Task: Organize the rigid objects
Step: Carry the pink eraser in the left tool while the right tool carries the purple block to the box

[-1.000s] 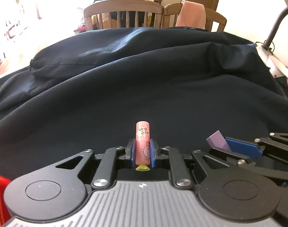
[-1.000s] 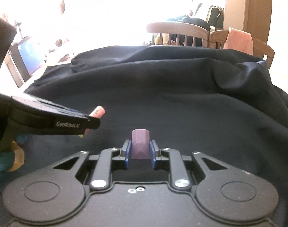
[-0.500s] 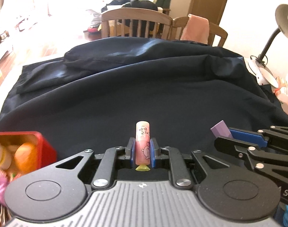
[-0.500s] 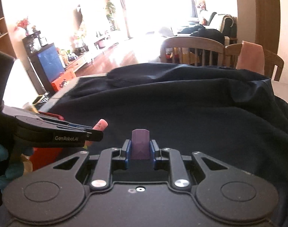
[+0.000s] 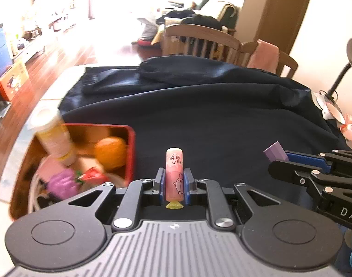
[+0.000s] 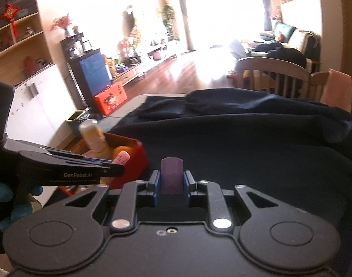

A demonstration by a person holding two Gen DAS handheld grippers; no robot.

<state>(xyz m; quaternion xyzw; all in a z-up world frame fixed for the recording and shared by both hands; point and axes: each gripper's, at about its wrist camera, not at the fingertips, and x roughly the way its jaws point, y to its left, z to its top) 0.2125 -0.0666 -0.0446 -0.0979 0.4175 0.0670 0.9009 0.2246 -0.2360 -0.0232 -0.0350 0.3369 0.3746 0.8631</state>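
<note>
- Left gripper (image 5: pixel 174 180): blue pads clamped on a pink tube (image 5: pixel 174 173), held upright; rounded top, printed characters and a cartoon face, small yellow tip below.
- Right gripper (image 6: pixel 171 182): pads closed on a purple block (image 6: pixel 171 176), matte, faceted with bevelled top corners.
- In the left view the right gripper enters from the right edge, the block's pale end sticking out past its fingers; the two tools are near each other, not touching.
- Red bin (image 5: pixel 130 152) sits just left of the left gripper, at the cloth's edge. Inside: a tilted yellow bottle (image 5: pixel 53 138) with white cap, an orange ball (image 5: pixel 110 150), a purple item, other blurred pieces that cannot be identified.
- In the right view the left gripper's arm crosses in front of the bin.
- Surface: dark navy cloth (image 5: pixel 222 115), smooth, wrinkled, bunched at the far side.
- Beyond: wooden chairs (image 5: pixel 199 39), a pink towel over one; desk lamp (image 5: pixel 351 55) at right; wood floor, overexposed window light.
</note>
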